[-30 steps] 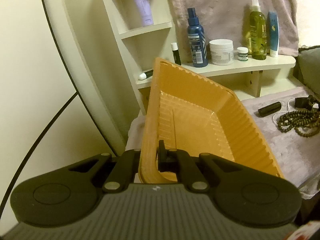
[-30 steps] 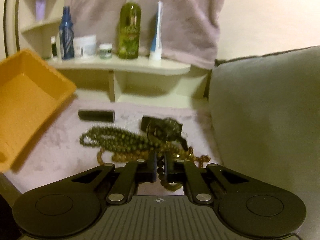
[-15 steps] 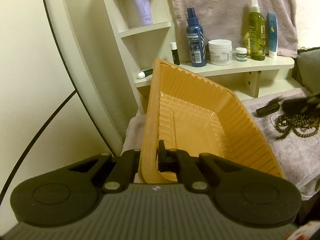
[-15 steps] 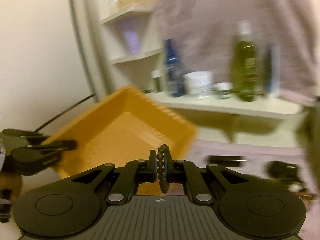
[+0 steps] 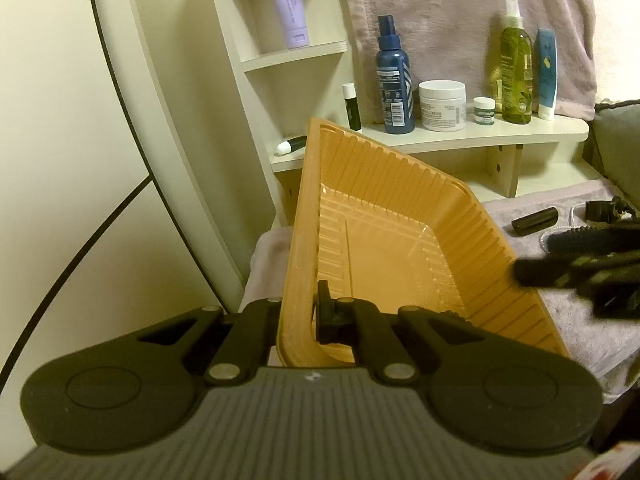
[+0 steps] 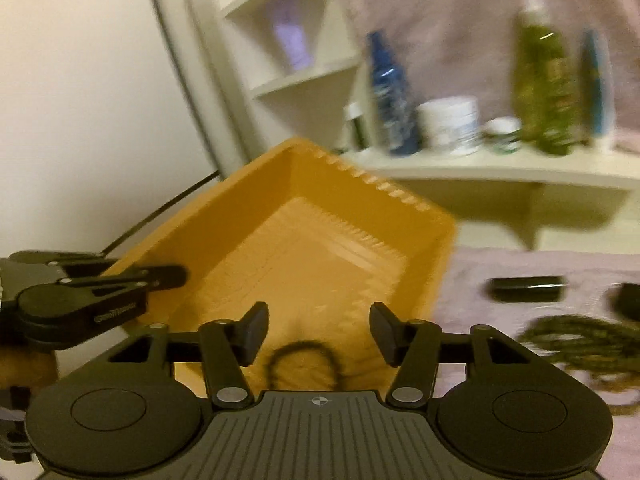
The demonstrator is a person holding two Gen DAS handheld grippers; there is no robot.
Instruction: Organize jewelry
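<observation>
Left gripper [image 5: 298, 316] stays clamped on the orange tray [image 5: 384, 248] wall, tray tilted up. Right gripper [image 6: 319, 330], a second ago pinching beads at the pile, is over the tray; jaws opening, bead bracelet [image 6: 304, 364] loose below them. Other necklaces [image 6: 580, 340] remain on the towel.

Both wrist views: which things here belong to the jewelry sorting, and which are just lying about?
Job:
- ribbed orange plastic tray, rim clamped by left gripper
- dark bead loop below the opening right gripper
- olive beaded necklaces

Lying about:
- dark blue spray bottle
- white cream jar
- green spray bottle
- lilac tube
</observation>
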